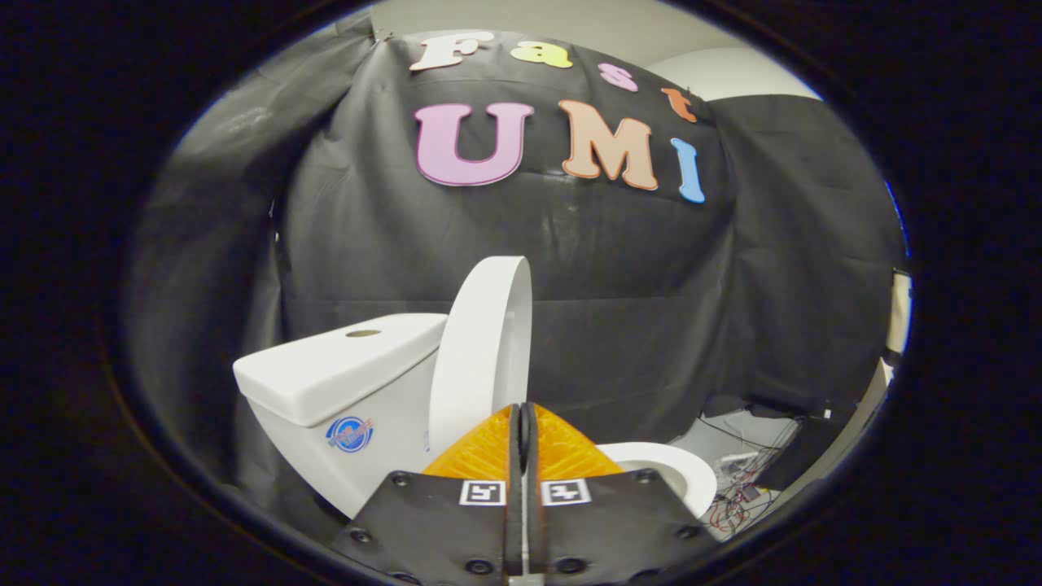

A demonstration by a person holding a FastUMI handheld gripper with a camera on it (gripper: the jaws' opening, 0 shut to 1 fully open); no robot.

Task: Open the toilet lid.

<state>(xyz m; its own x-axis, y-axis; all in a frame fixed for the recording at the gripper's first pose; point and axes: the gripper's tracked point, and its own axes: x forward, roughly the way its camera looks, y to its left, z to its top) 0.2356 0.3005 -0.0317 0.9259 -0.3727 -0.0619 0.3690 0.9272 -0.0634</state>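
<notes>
- Booth setting: black cloth wall (619,268) hangs all round behind the fixture; pale room wall above it, loose cables (745,480) on the floor off to the right.
- Nearest: gripper (523,415), fingers pressed together with only a thin seam between them. Nothing is clamped in that seam; the tips sit just in front of the lower edge of the toilet lid (484,350). Whether they touch it cannot be told from this angle.
- Just beyond the fingers, right: seat rim (676,472), white, exposed, lying flat over the bowl.
- Lid: standing up on edge, nearly vertical, its back close against the tank (342,382) on the left. A narrow gap may remain at the top; unclear.
- Tank: white, a round button hole on its top, a small round sticker on its side.
- Judgement: task looks essentially done, the lid being raised off the seat.
- Doing this step well: if the lid is not yet resting on the tank, nudge it with the closed tips low on its face, slowly, so it leans back rather than slams. Then draw the gripper straight back, clear of the lid edge, to avoid pulling it forward.
</notes>
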